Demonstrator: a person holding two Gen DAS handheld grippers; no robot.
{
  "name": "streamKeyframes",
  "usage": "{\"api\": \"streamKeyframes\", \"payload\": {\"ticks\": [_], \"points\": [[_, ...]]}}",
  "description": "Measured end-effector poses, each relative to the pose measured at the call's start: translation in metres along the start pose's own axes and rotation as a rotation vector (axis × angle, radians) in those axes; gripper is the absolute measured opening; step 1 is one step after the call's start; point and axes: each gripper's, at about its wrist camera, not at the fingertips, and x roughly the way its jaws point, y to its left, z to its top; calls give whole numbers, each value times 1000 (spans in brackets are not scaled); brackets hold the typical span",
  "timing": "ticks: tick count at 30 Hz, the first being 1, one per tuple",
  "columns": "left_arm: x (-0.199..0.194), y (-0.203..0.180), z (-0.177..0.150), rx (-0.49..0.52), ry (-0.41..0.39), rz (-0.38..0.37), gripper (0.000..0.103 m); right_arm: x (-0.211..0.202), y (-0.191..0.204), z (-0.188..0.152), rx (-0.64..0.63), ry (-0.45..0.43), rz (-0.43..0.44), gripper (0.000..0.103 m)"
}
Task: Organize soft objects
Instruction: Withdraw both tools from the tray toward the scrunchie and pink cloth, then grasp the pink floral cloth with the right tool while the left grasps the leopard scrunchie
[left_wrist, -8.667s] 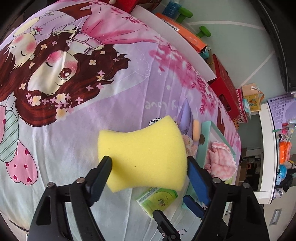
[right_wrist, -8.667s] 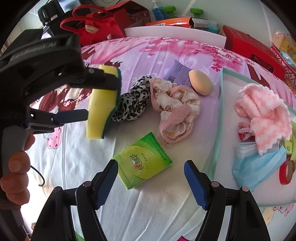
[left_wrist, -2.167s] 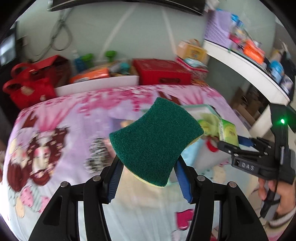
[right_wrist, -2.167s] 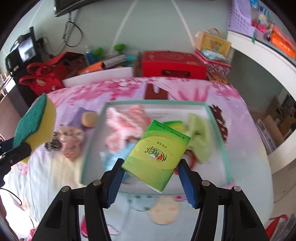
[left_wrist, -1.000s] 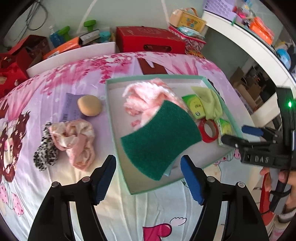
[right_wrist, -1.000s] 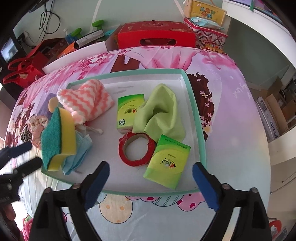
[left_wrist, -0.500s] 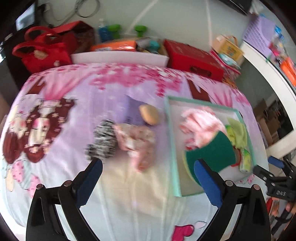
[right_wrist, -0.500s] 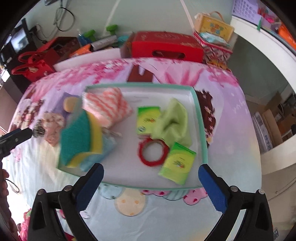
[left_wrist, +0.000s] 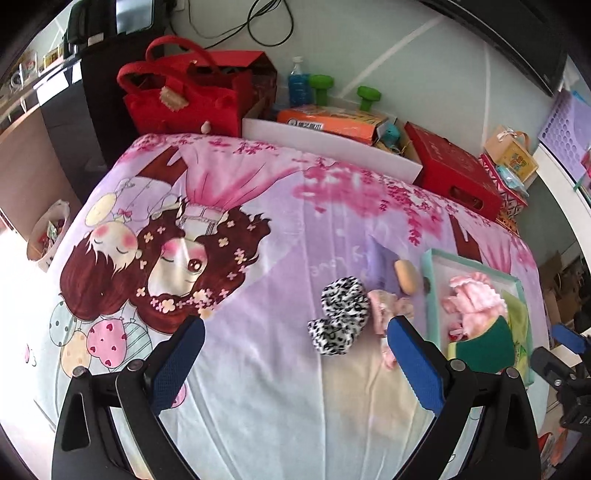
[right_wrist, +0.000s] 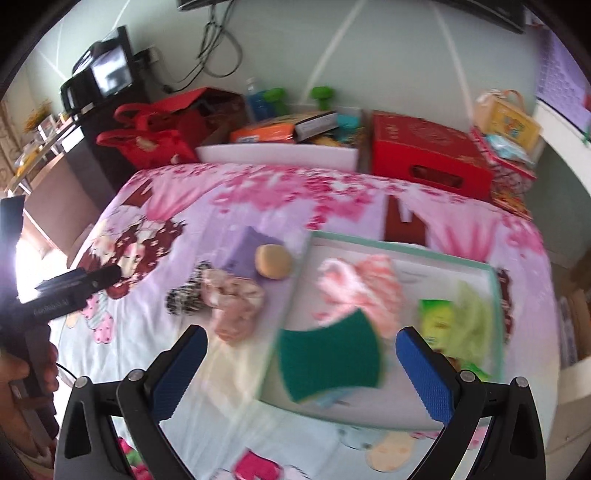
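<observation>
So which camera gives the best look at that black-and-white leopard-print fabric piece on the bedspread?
The left wrist view: the leopard-print fabric piece lies sharp and unobstructed there. In the right wrist view it is blurred and partly hidden behind the crumpled pink floral cloth.

Scrunchie (left_wrist: 341, 317) — black-white leopard print; sponge (right_wrist: 330, 365) green; tray (right_wrist: 495, 295) rim teal; towel (right_wrist: 362, 288) pink-white zigzag.

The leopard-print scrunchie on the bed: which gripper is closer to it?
Left. The left gripper hangs open just short of the leopard-print scrunchie, which sits between its fingers. The right gripper is off over the tray edge.
</observation>
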Motion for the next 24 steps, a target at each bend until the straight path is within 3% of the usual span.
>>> {"api": "streamKeyframes", "payload": {"ticks": [7, 18, 23, 24], "points": [[24, 10, -6, -21, 66, -35, 99, 54, 45, 1, -79, 89, 13, 103], [78, 8, -7, -75, 193, -130, 99, 111, 75, 0, -181, 156, 12, 103], [97, 0, -7, -60, 222, -148, 97, 131, 74, 1, -165, 178, 36, 93], [100, -3, -7, -53, 226, -150, 92, 134, 75, 1, -169, 182, 37, 92]]}}
